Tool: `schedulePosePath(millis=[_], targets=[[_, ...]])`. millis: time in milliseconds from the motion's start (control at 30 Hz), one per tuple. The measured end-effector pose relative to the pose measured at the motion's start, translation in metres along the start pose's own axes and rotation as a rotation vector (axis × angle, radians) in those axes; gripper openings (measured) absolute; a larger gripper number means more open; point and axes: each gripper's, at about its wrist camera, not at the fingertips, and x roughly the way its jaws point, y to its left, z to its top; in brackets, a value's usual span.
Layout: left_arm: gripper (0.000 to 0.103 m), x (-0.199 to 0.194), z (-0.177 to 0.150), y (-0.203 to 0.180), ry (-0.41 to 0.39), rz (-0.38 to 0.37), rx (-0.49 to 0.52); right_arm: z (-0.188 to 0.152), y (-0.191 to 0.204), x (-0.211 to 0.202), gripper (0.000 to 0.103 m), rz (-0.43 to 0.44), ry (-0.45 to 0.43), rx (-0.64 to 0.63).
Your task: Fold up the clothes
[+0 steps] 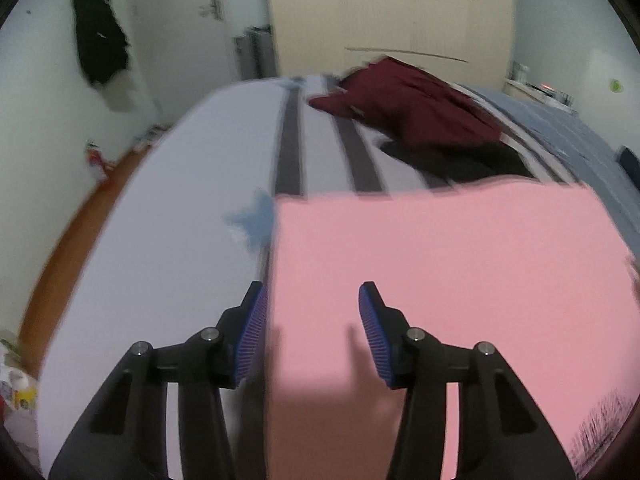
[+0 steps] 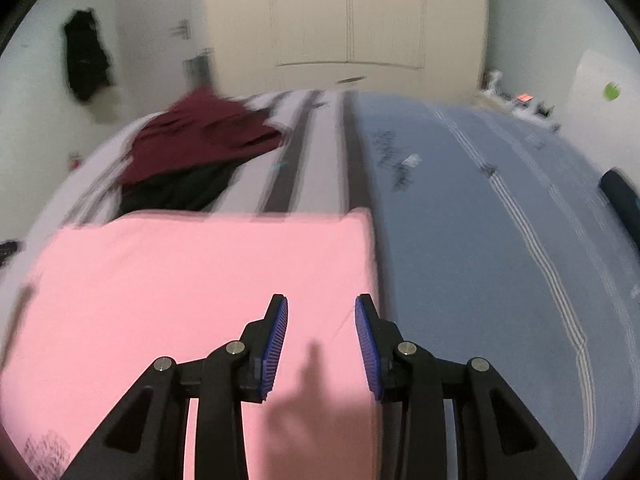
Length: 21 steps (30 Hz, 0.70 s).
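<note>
A pink garment (image 1: 460, 264) lies flat and folded on the bed, with a straight far edge and a dark print near its front corner. My left gripper (image 1: 312, 300) hovers over its left edge, jaws apart, nothing between the blue pads. In the right wrist view the same pink garment (image 2: 192, 280) fills the lower left. My right gripper (image 2: 320, 312) hangs above its right edge, jaws apart and empty. A maroon garment (image 1: 416, 112) lies crumpled farther back on the bed, on top of a black garment (image 1: 476, 164).
The bed carries a white sheet with dark stripes (image 1: 288, 144) and a blue-grey cover (image 2: 480, 220) on its right half. A cream wardrobe (image 2: 348, 16) stands behind. A black item hangs on the left wall (image 1: 100, 44). Wooden floor (image 1: 80, 220) shows at left.
</note>
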Motion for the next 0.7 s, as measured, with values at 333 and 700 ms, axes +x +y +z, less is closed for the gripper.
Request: schedulePosePath(millis=[333, 700], targets=[[0.045, -0.146, -0.136, -0.042, 0.049, -0.165, -0.008, -0.152, -0.045, -0.148, 0.053, -0.106, -0.042, 0.08], [0.045, -0.206, -0.2, -0.05, 0.068, -0.226, -0.151, -0.242, -0.163, -0.179, 0.053, -0.112, 0.055, 0.34]])
